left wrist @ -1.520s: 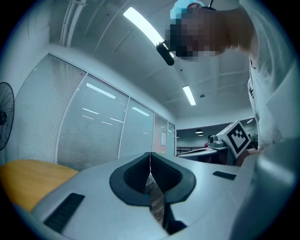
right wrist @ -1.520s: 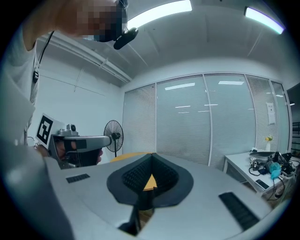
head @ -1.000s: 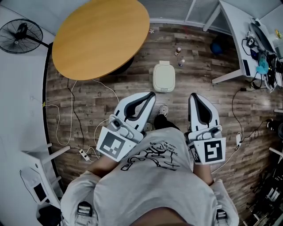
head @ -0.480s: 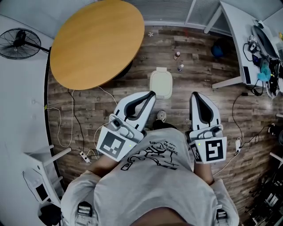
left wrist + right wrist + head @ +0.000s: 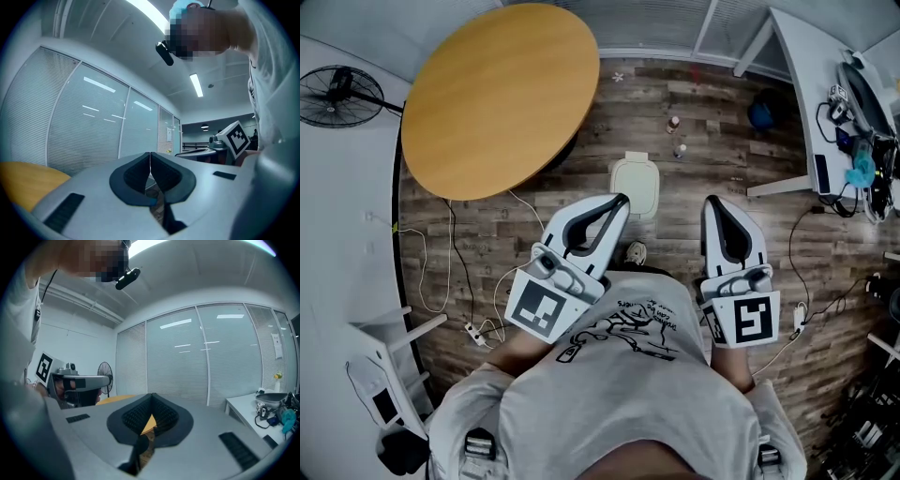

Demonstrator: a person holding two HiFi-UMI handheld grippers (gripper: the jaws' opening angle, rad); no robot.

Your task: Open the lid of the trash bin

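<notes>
A small cream trash bin (image 5: pixel 635 187) with its lid down stands on the wood floor, ahead of me in the head view. My left gripper (image 5: pixel 621 200) is held at waist height, its tip overlapping the bin's near left corner in the picture, jaws shut with nothing between them. To the right of the bin hangs my right gripper (image 5: pixel 712 203), also shut and empty. In the left gripper view (image 5: pixel 150 154) and the right gripper view (image 5: pixel 151 395) the jaw tips meet and point at glass walls, so the bin is hidden there.
A round wooden table (image 5: pixel 499 96) stands at the left front, a floor fan (image 5: pixel 339 94) beyond it. Two small bottles (image 5: pixel 677 138) stand past the bin. A white desk (image 5: pixel 820 103) with clutter is at the right. Cables (image 5: pixel 450 272) trail over the floor at the left.
The bin, the table and the floor have slid down and left in the head view, so I have moved closer to the bin. Both grippers stay shut at my waist.
</notes>
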